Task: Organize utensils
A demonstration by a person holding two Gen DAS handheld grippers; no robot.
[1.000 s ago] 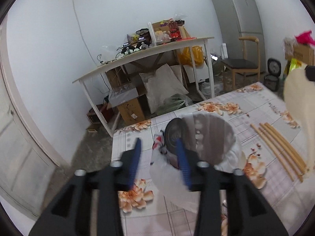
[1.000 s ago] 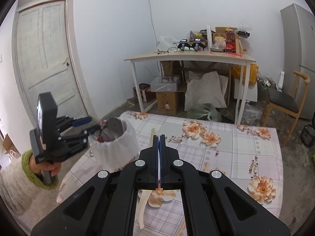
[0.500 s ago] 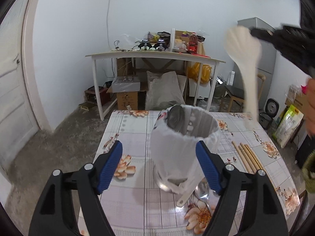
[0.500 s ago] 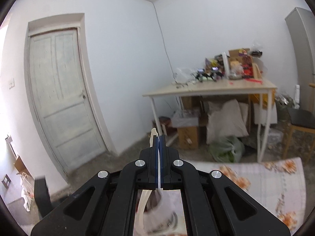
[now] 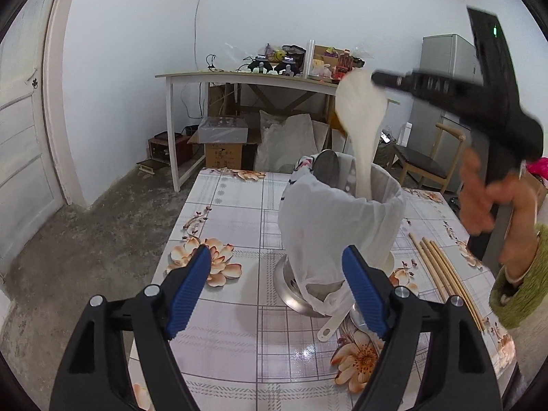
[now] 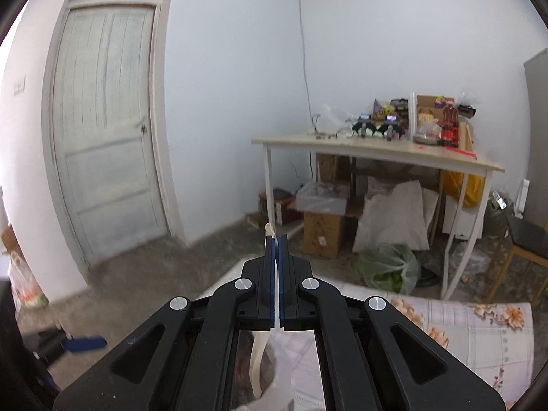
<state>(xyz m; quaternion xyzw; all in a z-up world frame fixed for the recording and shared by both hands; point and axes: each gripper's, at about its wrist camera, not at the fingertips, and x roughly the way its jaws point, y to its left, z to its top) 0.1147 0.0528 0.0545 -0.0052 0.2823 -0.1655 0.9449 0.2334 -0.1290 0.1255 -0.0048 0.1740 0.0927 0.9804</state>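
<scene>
— So, what are my grippers doing?

— My left gripper (image 5: 277, 291) has just been opening; its blue pads (image 5: 189, 284) stand wide at lower centre of the frame, pressing on nothing, with the cloth-covered container (image 5: 337, 226) just beyond them at centre.

— And the right one?

— My right gripper (image 6: 276, 263) is clamped tight on a pale rice paddle (image 5: 361, 116). At upper right of the left view, the paddle hangs handle-down into the container's mouth.

— Anything else on the table?

— A metal spoon (image 5: 359, 318) lies at the container's foot, and chopsticks (image 5: 441, 274) lie at right on the flowered tablecloth (image 5: 233, 219).
</scene>
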